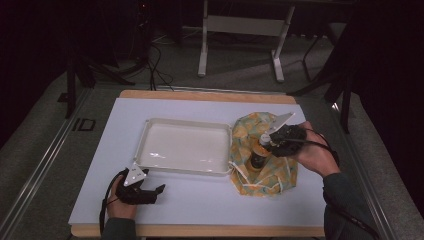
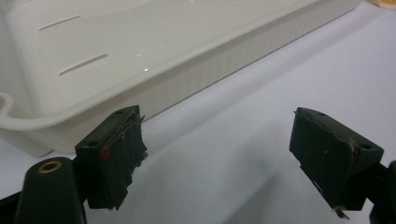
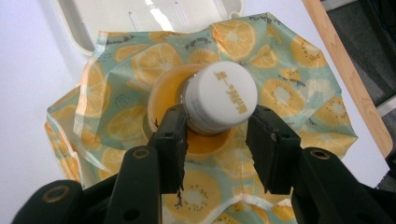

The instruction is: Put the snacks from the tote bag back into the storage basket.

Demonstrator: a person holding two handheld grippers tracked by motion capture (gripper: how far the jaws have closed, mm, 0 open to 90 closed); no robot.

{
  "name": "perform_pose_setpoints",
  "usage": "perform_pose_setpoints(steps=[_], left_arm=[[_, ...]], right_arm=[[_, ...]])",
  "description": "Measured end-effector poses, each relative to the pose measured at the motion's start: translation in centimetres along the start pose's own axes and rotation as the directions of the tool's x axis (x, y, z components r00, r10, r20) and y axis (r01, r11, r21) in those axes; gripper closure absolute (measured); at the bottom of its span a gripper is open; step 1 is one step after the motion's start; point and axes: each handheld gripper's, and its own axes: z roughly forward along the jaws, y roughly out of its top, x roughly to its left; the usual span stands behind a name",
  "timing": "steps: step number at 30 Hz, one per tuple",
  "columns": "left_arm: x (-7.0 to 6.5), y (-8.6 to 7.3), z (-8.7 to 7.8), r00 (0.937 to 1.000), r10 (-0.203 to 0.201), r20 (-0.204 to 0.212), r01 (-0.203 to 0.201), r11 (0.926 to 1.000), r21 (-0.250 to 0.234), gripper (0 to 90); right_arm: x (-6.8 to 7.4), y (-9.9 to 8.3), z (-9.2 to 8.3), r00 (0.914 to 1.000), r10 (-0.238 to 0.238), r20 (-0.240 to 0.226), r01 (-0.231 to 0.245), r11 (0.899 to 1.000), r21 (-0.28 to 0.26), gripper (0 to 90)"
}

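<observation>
white sheet point(image 1: 200, 192) on a wood-edged table point(image 1: 200, 231) (dark room, grey floor point(image 1: 240, 60)); left gripper point(image 1: 150, 192) spread, right gripper point(image 3: 217, 140) pinching a bottle point(image 3: 219, 95).

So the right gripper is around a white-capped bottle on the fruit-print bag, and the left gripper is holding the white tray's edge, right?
Not quite. The left gripper holds nothing: the left gripper view shows its jaws wide apart over the bare table, short of the white tray. The rest stands: the right gripper is around the white-capped bottle on the fruit-print bag.
</observation>
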Motion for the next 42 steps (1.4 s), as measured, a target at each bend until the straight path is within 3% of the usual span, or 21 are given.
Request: perform_pose_setpoints(steps=[14, 24, 31, 42], left_arm=[[0.1, 0.0, 0.0, 1.0, -0.003, 0.005, 0.003, 1.0, 0.001, 17.9], [0.0, 0.0, 0.0, 1.0, -0.006, 0.008, 0.006, 1.0, -0.004, 17.9], [0.1, 0.0, 0.0, 0.9999, -0.004, 0.011, 0.004, 1.0, -0.003, 17.9], [0.1, 0.0, 0.0, 0.9999, -0.004, 0.012, 0.004, 1.0, -0.005, 17.9]], right_arm=[[-1.3, 2.1, 0.9, 1.0, 0.003, -0.006, -0.003, 0.997, 0.075, 49.2], [-2.1, 3.5, 1.5, 0.9993, 0.005, -0.036, -0.001, 0.994, 0.109, 50.1], [-2.8, 4.0, 1.7, 0.9955, 0.03, -0.09, -0.021, 0.994, 0.107, 56.1], [-3.2, 4.7, 1.9, 0.9919, 0.02, -0.126, 0.005, 0.98, 0.199, 57.1]])
